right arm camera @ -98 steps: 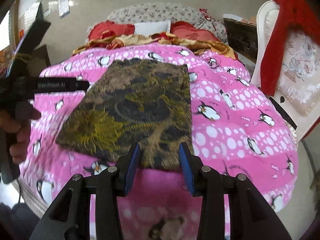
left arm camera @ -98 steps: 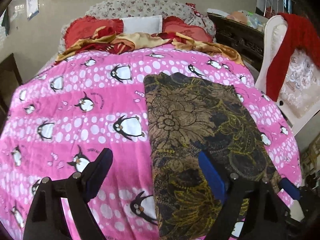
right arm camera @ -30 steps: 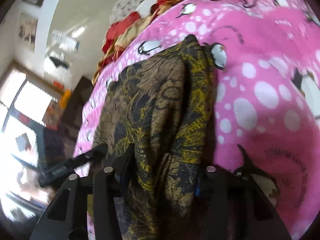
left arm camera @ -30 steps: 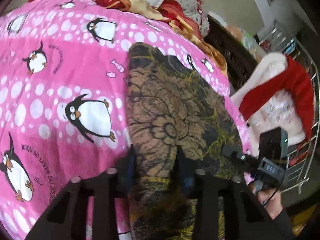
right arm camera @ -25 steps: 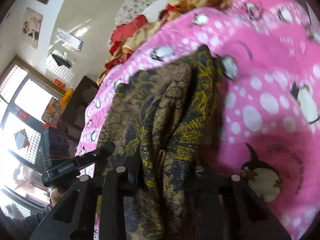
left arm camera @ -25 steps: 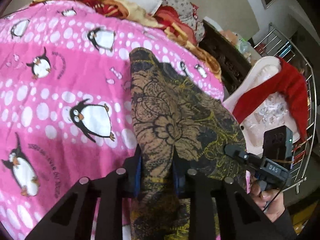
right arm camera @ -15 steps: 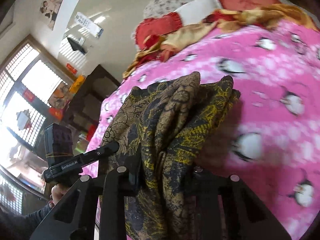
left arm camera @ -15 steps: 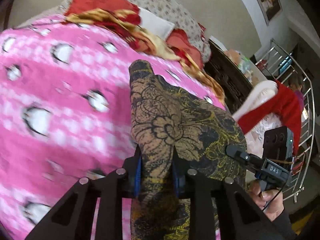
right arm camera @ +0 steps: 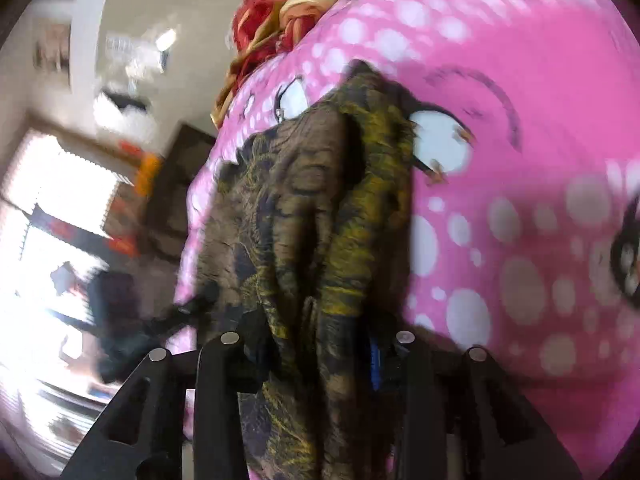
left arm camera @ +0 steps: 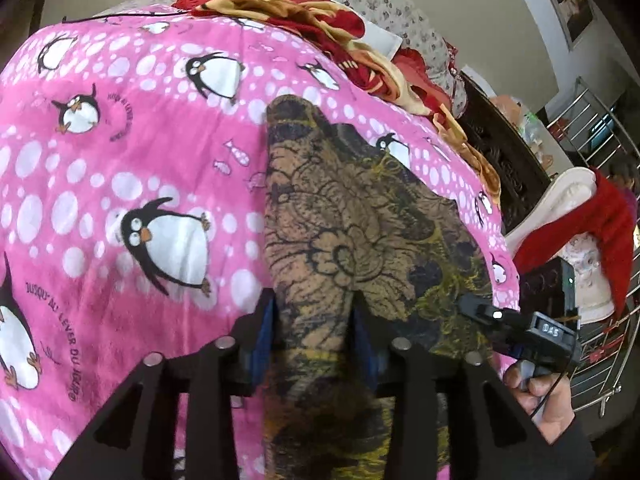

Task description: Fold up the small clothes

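A brown, black and yellow flower-patterned cloth (left arm camera: 360, 240) lies folded lengthwise on the pink penguin blanket. Its near end is gathered between the blue pads of my left gripper (left arm camera: 316, 328). Those jaws are opening, and the fabric still fills the gap. In the right wrist view, which is blurred, the same cloth (right arm camera: 312, 220) hangs bunched in thick folds between the pads of my right gripper (right arm camera: 320, 340). These jaws are also opening, with fabric packed between them. The right gripper (left arm camera: 520, 328) and the hand (left arm camera: 548, 400) holding it show at the cloth's right edge.
The pink blanket (left arm camera: 120, 160) covers the whole bed. Red and gold bedding (left arm camera: 300, 12) is piled at the headboard. A dark wooden cabinet (left arm camera: 504, 152), a white chair with a red throw (left arm camera: 592, 220) and a metal railing (left arm camera: 600, 120) stand on the right. A bright window (right arm camera: 48, 200) is on the left.
The cloth lay flat earlier; both grippers have taken its near edge and carried it up the bed. Over the last second both moved across the bed, and the left jaws now stand wider.
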A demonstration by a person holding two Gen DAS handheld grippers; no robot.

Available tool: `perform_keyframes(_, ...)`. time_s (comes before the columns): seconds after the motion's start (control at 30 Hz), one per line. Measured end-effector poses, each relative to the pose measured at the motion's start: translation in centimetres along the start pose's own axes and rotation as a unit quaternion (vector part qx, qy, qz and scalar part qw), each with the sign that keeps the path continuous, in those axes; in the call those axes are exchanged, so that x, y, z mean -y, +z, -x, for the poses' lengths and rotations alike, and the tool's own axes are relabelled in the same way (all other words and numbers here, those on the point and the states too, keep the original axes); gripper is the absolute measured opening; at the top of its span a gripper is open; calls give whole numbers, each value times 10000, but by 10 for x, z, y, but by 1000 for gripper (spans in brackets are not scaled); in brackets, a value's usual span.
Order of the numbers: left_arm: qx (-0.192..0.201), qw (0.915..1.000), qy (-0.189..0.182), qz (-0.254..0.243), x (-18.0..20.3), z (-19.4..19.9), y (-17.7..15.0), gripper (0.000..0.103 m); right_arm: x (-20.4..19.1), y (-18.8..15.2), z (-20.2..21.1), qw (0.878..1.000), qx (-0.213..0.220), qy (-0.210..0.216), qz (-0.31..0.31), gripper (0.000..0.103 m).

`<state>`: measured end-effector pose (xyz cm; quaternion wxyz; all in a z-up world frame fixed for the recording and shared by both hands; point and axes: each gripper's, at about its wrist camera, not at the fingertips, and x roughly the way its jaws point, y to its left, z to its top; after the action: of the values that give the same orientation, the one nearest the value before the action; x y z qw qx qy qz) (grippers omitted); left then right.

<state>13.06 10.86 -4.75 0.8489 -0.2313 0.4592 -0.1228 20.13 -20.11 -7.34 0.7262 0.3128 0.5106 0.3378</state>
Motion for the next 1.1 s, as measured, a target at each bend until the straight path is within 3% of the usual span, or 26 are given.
perform_keyframes(0.07, 55, 10000, 60, 10, -6, 7, 1, 57, -2, -2, 7, 10000, 17, -51, -1, 31)
perform_keyframes(0.13, 179, 9997, 128, -68, -10, 20, 5, 58, -6, -4, 19, 9997, 13, -247, 57, 31)
perform_keyframes(0.23, 695, 9955, 578, -272, -1, 41, 16, 58, -33, -1, 45, 9941, 324, -905, 510, 31)
perform_keyframes(0.3, 921, 9932, 626, -328, 8, 48, 20, 61, -69, -1, 64, 9758, 848, -1619, 1197, 31)
perform_keyframes(0.37, 1050, 9914, 648, -438, 30, 43, 27, 63, -102, -3, 65, 9611, 1193, -1926, 1579, 31)
perform_keyframes(0.43, 1206, 9883, 797, -493, 49, 33, 34, 63, -133, -7, 46, 9518, 1290, -2103, 1822, 31)
perform_keyframes(0.5, 1329, 9851, 974, -485, 60, 20, 41, 66, -160, -16, 16, 9301, 1435, -2506, 2269, 20)
perform_keyframes(0.53, 1362, 9812, 1235, -589, 66, 9, 44, 66, -165, -20, 4, 9188, 1424, -2792, 2398, 8)
perform_keyframes(0.67, 850, 9787, 1731, -709, 56, -39, 39, 67, -131, -20, -34, 8955, 966, -3790, 2126, 1)
perform_keyframes(0.73, 621, 9879, 1405, -204, 27, -54, 27, 66, -91, -20, -34, 9039, 692, -3849, 1733, 0)
perform_keyframes(0.77, 784, 9891, 1242, -85, 22, -49, 27, 67, -78, -23, -30, 9128, 774, -3590, 1786, 0)
perform_keyframes(0.8, 770, 9896, 1219, 0, 20, -48, 29, 67, -76, -25, -28, 9127, 784, -3508, 1942, 0)
perform_keyframes(0.9, 560, 9878, 1426, -276, 30, -45, 37, 67, -77, -23, -23, 9154, 626, -3440, 1993, 0)
perform_keyframes(0.97, 757, 9874, 1361, -274, 35, -28, 45, 67, -84, -15, -11, 9253, 574, -3293, 1791, 0)
perform_keyframes(1.1, 1250, 9816, 1394, -384, 55, -13, 76, 75, -124, 4, 5, 9203, 1262, -3139, 1963, 0)
